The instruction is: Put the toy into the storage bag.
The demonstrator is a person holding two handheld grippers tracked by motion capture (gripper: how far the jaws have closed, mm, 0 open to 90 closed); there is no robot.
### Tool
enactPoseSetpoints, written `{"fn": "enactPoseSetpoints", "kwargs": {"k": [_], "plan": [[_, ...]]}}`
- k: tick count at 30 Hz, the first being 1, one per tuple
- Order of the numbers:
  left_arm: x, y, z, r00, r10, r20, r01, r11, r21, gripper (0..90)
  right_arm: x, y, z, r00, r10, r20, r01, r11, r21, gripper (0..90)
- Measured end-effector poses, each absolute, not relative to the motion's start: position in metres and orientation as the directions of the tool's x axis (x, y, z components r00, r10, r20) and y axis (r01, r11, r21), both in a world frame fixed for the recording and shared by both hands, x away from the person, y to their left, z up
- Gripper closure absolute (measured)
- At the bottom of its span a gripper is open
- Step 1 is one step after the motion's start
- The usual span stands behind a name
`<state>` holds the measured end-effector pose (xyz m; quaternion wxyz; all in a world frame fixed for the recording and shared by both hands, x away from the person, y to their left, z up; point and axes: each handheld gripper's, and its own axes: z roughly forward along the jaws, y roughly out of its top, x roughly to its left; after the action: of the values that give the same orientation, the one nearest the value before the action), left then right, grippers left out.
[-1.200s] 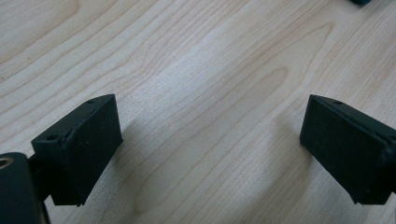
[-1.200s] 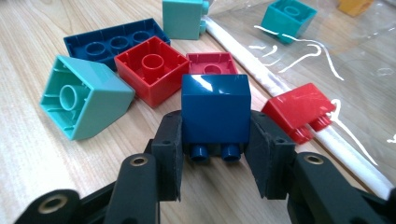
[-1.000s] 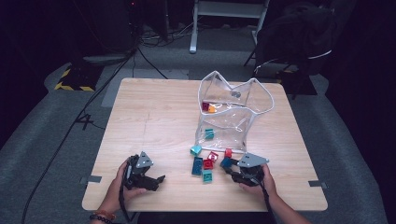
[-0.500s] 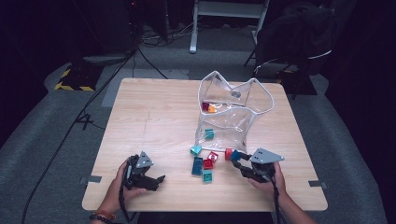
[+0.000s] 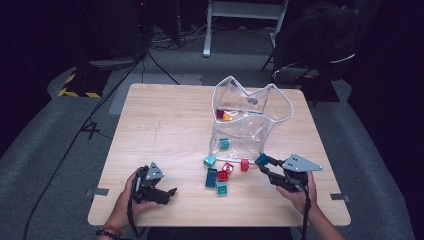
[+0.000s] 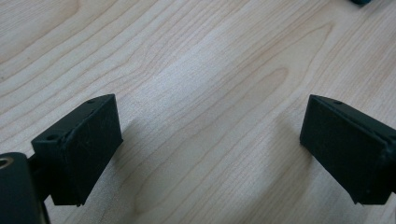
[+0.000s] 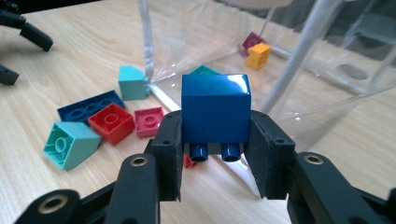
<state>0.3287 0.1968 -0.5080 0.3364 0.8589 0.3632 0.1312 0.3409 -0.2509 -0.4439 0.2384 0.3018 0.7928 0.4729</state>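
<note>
1. My right gripper [image 7: 215, 154] is clenched on a blue brick [image 7: 215, 108]; both pads press its sides and its two studs point back toward my hand.
2. In the high view that gripper [image 5: 263, 162] holds the brick [image 5: 261, 159] above the table [image 5: 165, 125], near the front right, just before the lower corner of the clear bag [image 5: 250, 120].
3. My left gripper [image 6: 210, 140] is released: its jaws stand wide apart over bare wood, with nothing between them. In the high view it [image 5: 167, 192] rests near the front left edge, well apart from the bricks.
4. Loose on the table just left of the held brick: a teal wedge [image 7: 70, 142], a red brick [image 7: 111, 122], a pink brick [image 7: 149, 120], a long dark blue plate [image 7: 81, 109] and a second teal piece [image 7: 133, 81] touching the bag's white-trimmed edge.
5. Inside the bag lie a yellow brick [image 7: 258, 55] and a maroon brick [image 7: 252, 41], touching each other, and a teal brick [image 5: 224, 143] lower down.
6. I can read no brand, label or writing on the bricks, the bag or the grippers; the stud tops are too small to make out.
</note>
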Motion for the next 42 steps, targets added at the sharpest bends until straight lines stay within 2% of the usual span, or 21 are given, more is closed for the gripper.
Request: {"fn": "enactPoseSetpoints", "kwargs": {"k": [18,42], "plan": [[0.329,0.197,-0.508,0.701,0.712,-0.018,0.536,-0.51,0.673,5.8,0.338,-0.279,-0.417,-0.666,0.743,-0.062,0.225,0.28,0.933,59.2],[0.329,0.197,-0.508,0.701,0.713,-0.019,0.536,-0.51,0.673,5.8,0.335,-0.297,-0.378,-0.613,0.785,-0.085,0.141,0.214,0.967,59.2]]}}
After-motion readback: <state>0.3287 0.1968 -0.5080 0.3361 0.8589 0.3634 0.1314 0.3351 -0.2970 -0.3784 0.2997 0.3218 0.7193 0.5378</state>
